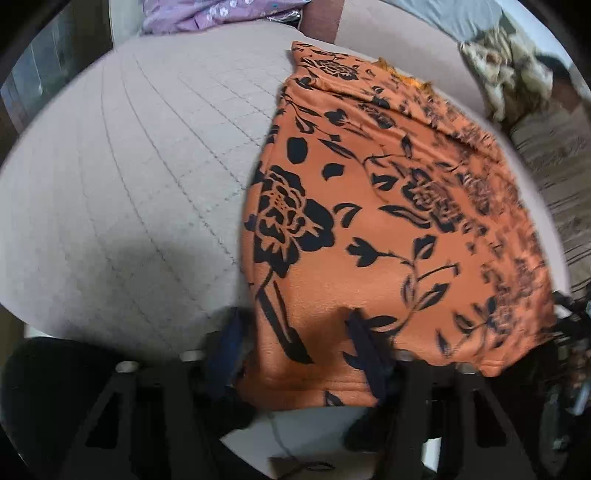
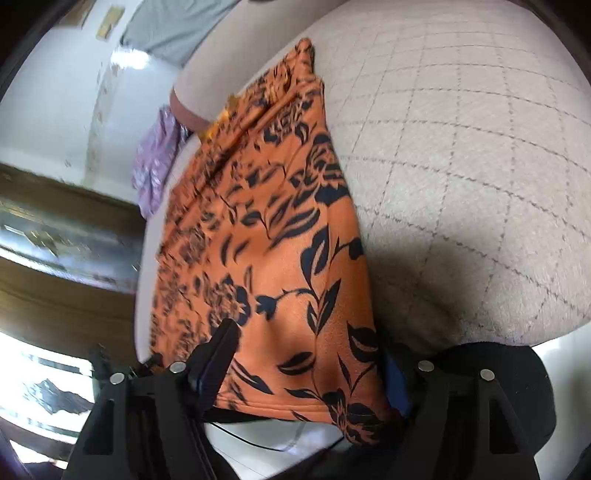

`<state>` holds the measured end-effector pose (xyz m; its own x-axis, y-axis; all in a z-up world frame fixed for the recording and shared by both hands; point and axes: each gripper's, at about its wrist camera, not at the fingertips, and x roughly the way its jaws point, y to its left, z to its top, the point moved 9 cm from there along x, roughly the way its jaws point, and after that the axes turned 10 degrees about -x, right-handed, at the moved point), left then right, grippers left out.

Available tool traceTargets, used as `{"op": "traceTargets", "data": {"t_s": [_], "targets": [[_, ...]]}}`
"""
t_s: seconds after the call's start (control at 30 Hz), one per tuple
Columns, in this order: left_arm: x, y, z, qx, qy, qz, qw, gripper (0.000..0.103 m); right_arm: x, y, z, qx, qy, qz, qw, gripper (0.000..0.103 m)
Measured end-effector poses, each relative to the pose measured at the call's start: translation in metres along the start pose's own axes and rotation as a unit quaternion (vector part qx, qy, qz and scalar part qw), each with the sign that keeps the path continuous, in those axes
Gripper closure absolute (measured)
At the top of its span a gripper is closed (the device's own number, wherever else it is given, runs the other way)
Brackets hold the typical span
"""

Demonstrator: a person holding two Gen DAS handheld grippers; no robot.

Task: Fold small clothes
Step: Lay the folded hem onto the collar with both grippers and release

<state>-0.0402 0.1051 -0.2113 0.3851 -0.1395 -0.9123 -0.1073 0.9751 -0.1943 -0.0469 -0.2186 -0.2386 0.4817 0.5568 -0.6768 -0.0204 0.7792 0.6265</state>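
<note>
Over the quilted bed (image 1: 129, 177), your left gripper (image 1: 295, 332) and right gripper (image 2: 306, 354) each pinch the orange floral garment's (image 1: 388, 221) near hem, keeping it taut for folding.

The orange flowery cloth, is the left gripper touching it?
Touching. In the left wrist view, the left gripper has the orange cloth lying between and over its fingers.

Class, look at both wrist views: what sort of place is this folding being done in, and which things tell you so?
Probably a bedroom at home: the orange floral garment lies on a quilted beige bed cover, and a purple flowered cloth lies at the bed's far edge.
</note>
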Motion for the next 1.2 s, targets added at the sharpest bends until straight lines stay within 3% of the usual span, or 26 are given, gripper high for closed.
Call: {"op": "traceTargets", "data": {"t_s": [0.03,0.07,0.1,0.2,0.27,0.3,0.4,0.53,0.63,0.73,0.8,0.83,0.87,0.9,0.93,0.97,1.0,1.03,1.07,1.2], "targets": [[-0.001,-0.003,0.003,-0.005,0.007,-0.020,0.9998,0.098,0.001,0.000,0.000,-0.003,0.004,-0.006,1.000,0.073],[-0.005,-0.003,0.007,-0.023,0.014,-0.047,0.9986,0.098,0.003,0.000,-0.001,0.000,0.009,-0.001,1.000,0.094],[-0.016,-0.002,0.015,-0.043,0.003,-0.070,0.9966,0.098,0.003,0.000,-0.002,0.012,0.014,0.011,1.000,0.098],[-0.055,-0.005,0.037,-0.049,-0.047,-0.109,0.9917,0.098,-0.010,0.014,0.008,0.010,-0.012,0.045,0.999,0.098],[-0.058,-0.005,0.044,-0.052,-0.054,-0.113,0.9908,0.098,-0.020,0.019,0.020,0.021,-0.035,0.070,0.997,0.098],[-0.048,-0.003,0.043,-0.053,-0.042,-0.104,0.9923,0.098,-0.019,0.018,0.022,0.023,-0.036,0.072,0.997,0.098],[0.007,0.017,0.017,-0.078,0.050,-0.060,0.9939,0.098,0.002,-0.004,0.012,0.054,-0.009,0.064,0.996,0.098],[-0.018,0.009,0.033,-0.074,0.017,-0.089,0.9932,0.098,0.002,-0.002,0.013,0.073,-0.020,0.095,0.993,0.098],[-0.048,-0.010,0.083,-0.060,-0.023,-0.125,0.9901,0.098,-0.010,0.016,0.040,0.052,-0.040,0.119,0.991,0.098],[-0.065,-0.034,0.161,-0.030,-0.071,-0.151,0.9856,0.097,-0.012,0.035,0.109,0.029,-0.074,0.146,0.986,0.098],[-0.064,-0.049,0.222,-0.028,-0.105,-0.159,0.9812,0.095,-0.016,0.043,0.181,0.013,-0.120,0.152,0.981,0.098],[-0.057,-0.052,0.254,-0.039,-0.123,-0.154,0.9797,0.093,-0.018,0.043,0.224,0.021,-0.155,0.157,0.975,0.097],[-0.039,-0.059,0.283,-0.046,-0.134,-0.140,0.9800,0.083,-0.015,0.037,0.258,0.036,-0.183,0.149,0.971,0.096],[-0.017,-0.060,0.305,-0.052,-0.129,-0.118,0.9832,0.046,-0.008,0.028,0.286,0.044,-0.200,0.122,0.971,0.091],[0.015,-0.056,0.323,-0.059,-0.109,-0.070,0.9898,0.015,0.008,0.019,0.306,0.052,-0.196,0.104,0.974,0.065],[0.038,-0.051,0.331,-0.063,-0.096,-0.035,0.9927,0.015,0.023,0.011,0.315,0.062,-0.179,0.096,0.977,0.045],[0.060,-0.043,0.336,-0.069,-0.084,-0.010,0.9940,0.015,0.045,-0.004,0.317,0.085,-0.160,0.060,0.982,0.028],[0.069,-0.035,0.335,-0.075,-0.074,-0.002,0.9944,0.016,0.053,-0.012,0.312,0.095,-0.159,0.030,0.982,0.028],[0.075,-0.029,0.333,-0.086,-0.066,-0.005,0.9941,0.016,0.060,-0.012,0.302,0.088,-0.156,0.030,0.983,0.028],[0.050,0.003,0.307,-0.135,-0.117,-0.032,0.9834,0.016,0.060,-0.004,0.240,0.044,-0.139,0.017,0.989,0.028]]}}
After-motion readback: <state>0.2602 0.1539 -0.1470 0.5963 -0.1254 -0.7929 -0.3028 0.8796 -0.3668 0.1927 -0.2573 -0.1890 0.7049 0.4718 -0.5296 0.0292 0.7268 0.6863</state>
